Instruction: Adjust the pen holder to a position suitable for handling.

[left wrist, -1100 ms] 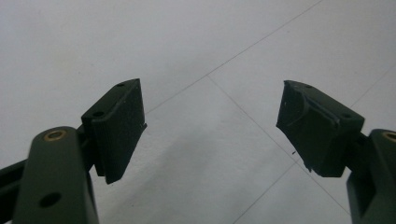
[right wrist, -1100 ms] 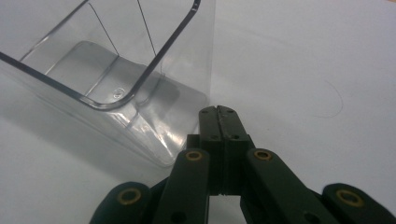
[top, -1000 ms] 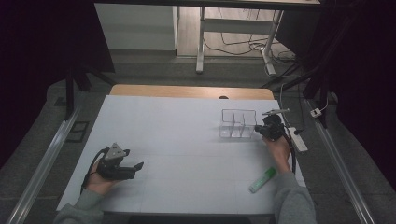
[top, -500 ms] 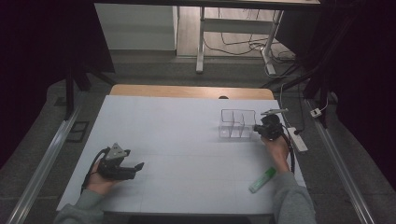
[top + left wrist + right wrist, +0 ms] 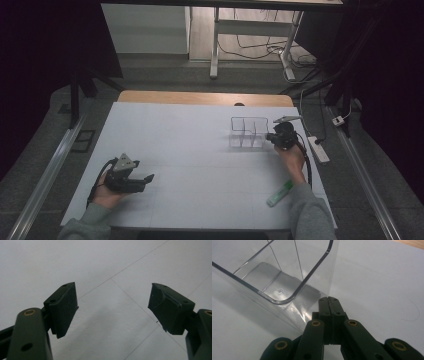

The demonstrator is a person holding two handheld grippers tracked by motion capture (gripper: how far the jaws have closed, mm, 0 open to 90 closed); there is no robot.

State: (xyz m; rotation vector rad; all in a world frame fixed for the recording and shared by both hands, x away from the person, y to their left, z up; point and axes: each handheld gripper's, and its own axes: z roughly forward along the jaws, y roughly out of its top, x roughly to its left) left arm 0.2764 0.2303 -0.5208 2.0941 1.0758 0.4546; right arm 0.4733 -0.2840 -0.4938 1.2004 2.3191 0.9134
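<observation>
Two right fingers (image 5: 329,305): pressed together, empty, tips against clear organizer's (image 5: 248,133) near corner
Organizer: upright on white table (image 5: 190,145), at 2 o'clock
Left fingers (image 5: 63,307): spread, empty, at 8 o'clock
Green marker (image 5: 279,193): at 5 o'clock

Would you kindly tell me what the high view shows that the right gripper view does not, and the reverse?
High view alone: the left gripper with its jaws apart, a green marker lying near the right forearm, and the wooden strip along the far side. Right gripper view alone: a small round mark in the floor of the clear organizer. Both: the organizer, the white table, and the right gripper, jaws shut against the organizer's corner.
</observation>
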